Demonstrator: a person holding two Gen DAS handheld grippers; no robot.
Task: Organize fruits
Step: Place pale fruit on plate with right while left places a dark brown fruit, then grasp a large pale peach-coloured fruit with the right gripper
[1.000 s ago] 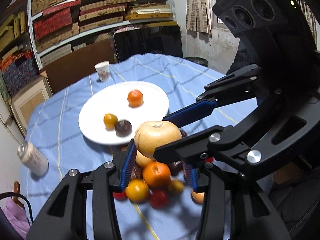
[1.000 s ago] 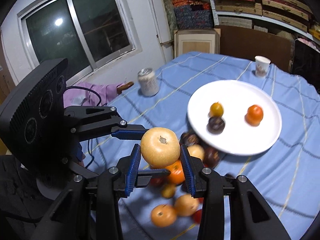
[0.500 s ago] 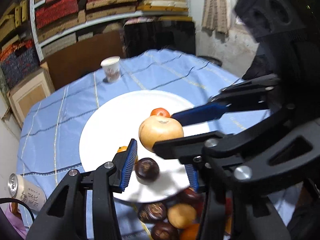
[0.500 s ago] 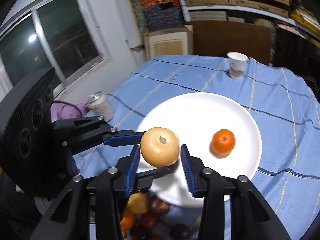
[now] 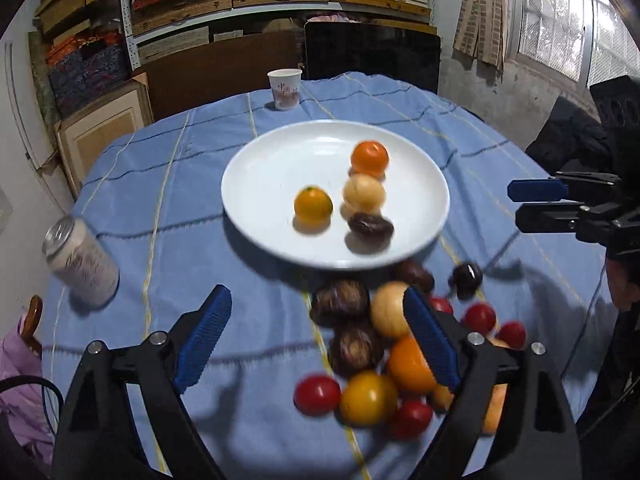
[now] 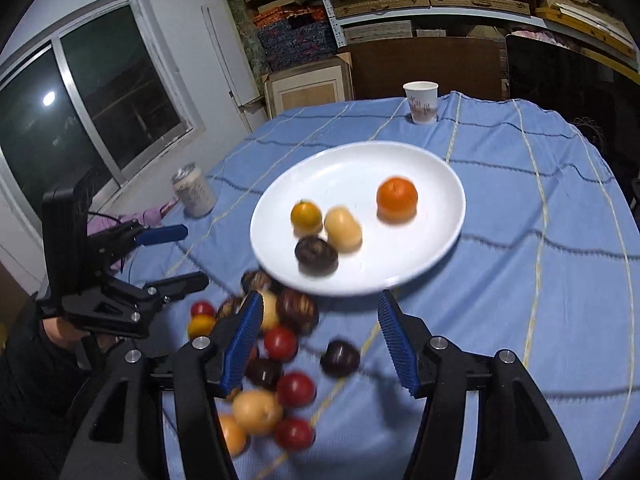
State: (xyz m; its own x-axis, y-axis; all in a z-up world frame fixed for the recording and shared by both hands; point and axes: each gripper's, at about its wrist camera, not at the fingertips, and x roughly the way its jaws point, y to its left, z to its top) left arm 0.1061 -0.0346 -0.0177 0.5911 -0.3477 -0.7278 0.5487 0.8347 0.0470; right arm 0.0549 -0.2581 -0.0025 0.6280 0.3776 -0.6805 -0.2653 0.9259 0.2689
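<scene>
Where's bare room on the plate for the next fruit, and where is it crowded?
The white plate is bare across its far-left half, toward the paper cup. Its near-right part is crowded: orange, pale fruit, yellow fruit and dark fruit. The loose fruit pile packs the cloth just before the plate; the blue cloth beside the can is bare.

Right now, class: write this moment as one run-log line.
left gripper: open, empty | right gripper: open, empty, jaws just opening | pale fruit: on white plate | loose fruit pile: on tablecloth
</scene>
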